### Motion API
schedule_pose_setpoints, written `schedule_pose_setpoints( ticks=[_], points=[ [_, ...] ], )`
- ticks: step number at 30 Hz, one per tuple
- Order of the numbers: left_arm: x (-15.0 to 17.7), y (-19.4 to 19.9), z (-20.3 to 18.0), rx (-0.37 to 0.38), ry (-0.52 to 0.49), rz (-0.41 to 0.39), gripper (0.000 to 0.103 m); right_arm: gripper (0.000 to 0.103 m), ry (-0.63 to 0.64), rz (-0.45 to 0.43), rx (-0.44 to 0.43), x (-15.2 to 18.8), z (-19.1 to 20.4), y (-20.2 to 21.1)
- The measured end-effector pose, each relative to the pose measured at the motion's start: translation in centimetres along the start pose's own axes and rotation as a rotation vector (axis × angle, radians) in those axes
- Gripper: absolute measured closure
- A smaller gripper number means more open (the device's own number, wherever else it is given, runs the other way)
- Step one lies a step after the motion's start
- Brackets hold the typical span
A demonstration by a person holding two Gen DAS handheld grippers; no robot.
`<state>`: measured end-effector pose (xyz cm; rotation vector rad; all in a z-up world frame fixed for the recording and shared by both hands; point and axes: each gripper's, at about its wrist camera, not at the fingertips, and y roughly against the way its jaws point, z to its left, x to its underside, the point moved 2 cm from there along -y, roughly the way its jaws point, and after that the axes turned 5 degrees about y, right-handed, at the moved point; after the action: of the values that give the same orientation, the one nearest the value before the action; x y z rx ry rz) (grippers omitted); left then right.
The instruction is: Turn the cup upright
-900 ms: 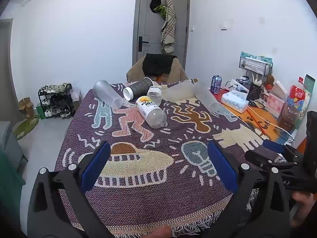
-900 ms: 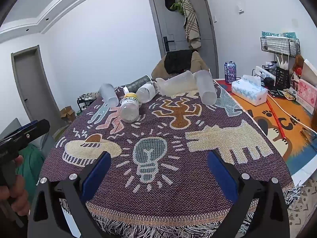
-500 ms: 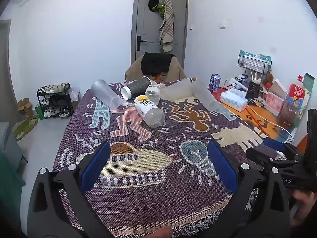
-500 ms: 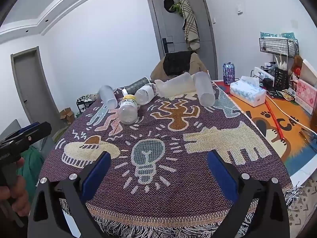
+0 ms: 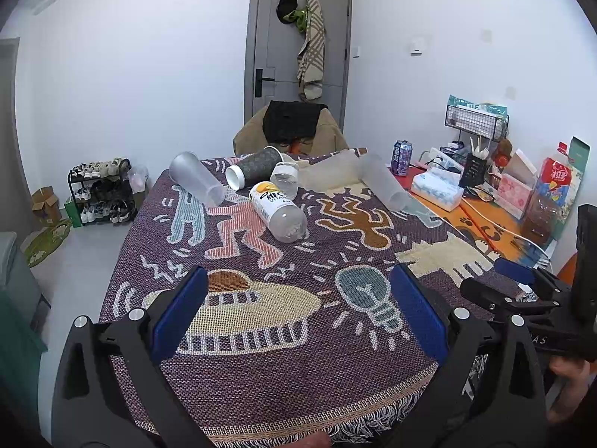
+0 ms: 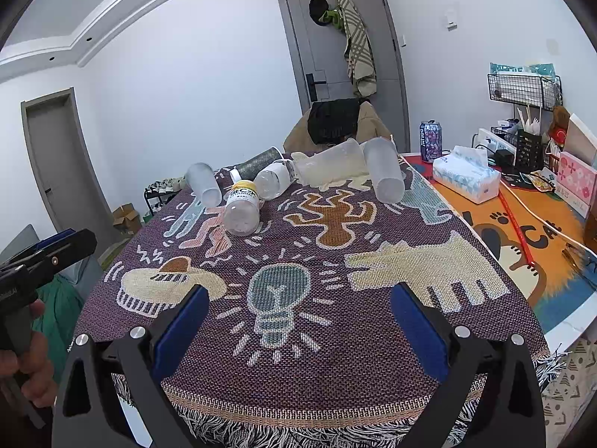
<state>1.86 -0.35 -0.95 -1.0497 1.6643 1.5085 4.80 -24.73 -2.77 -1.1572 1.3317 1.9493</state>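
Hovering over the near fringe of the table: left tongs [image 5: 296, 308], blue pads spread wide, gripping nothing. Right tongs [image 6: 298, 315] doing the same alongside, jaws released, nothing between them. Each pair is showing at the edge of the other's view, a hand wrapping the handle.

Both are sitting above the near end of the woven blanket [image 5: 261, 354] covering the table, left over the UFO pattern, right over the lightbulb pattern.

All drinkware is lying well apart from the tongs, clustered at the far end:
- frosted cup [image 5: 196, 179] lying on its side at far left, mouth pointing toward the near side
- dark patterned cup [image 5: 255, 171] lying on its side beside it, white rim facing left
- labelled plastic bottle [image 5: 278, 211] lying with its base toward the tongs, nearest of the cluster
- small clear bottle [image 5: 284, 179] just behind it, touching or nearly so, can't tell
- frosted pitcher-like container [image 6: 330, 166] lying sideways
- tall frosted cup [image 6: 384, 175] lying on its side at far right, base toward the near side

Right of the blanket, on the orange mat [image 6: 522, 239]: tissue box [image 6: 466, 177], drink can [image 6: 430, 141].
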Motion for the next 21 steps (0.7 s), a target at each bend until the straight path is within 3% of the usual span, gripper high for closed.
schedule_pose_setpoints(
  ticks=[21],
  points=[
    [0.1, 0.01, -0.12, 0.004, 0.003, -0.002, 0.006, 0.007, 0.012, 0.0, 0.0, 0.21, 0.31, -0.24]
  ],
)
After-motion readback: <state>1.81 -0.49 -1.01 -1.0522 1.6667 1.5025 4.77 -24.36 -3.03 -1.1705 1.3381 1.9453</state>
